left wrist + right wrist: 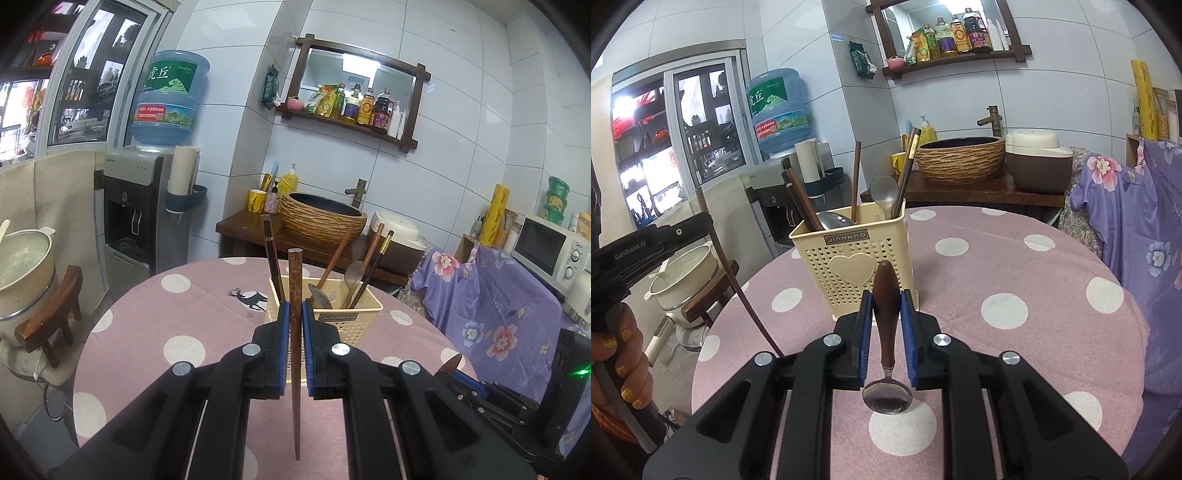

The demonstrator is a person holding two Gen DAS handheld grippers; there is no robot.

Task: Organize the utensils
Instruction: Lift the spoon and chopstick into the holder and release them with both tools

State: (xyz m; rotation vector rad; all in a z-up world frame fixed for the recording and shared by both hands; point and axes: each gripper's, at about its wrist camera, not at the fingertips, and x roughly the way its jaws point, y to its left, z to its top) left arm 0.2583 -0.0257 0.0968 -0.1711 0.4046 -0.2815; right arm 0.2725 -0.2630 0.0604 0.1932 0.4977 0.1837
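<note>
Chopsticks and spoons already stand in the holder (pixel 325 314), mid-frame on the dotted worktop (pixel 155 332), so most of the sorting looks done; I'd say two pieces are left, one in each gripper. Left gripper (pixel 294 314) is clamped on a single chopstick (pixel 295 354), held upright just in front of the holder's near rim, thin tip pointing down at the lower centre. Right gripper (pixel 885 306) is clamped on the wooden handle of a spoon (pixel 886 325), bowl hanging low in the frame, the holder (pixel 849 266) close behind it. Neither piece is in yet. No loose utensils show on the visible cloth.

Right view alone shows the holder's heart front, the hand (pixel 622 354) at lower left and the chopstick's whole length (pixel 738 284). Left view alone shows the pads' grip on the chopstick, and only an edge of the right gripper at lower right
</note>
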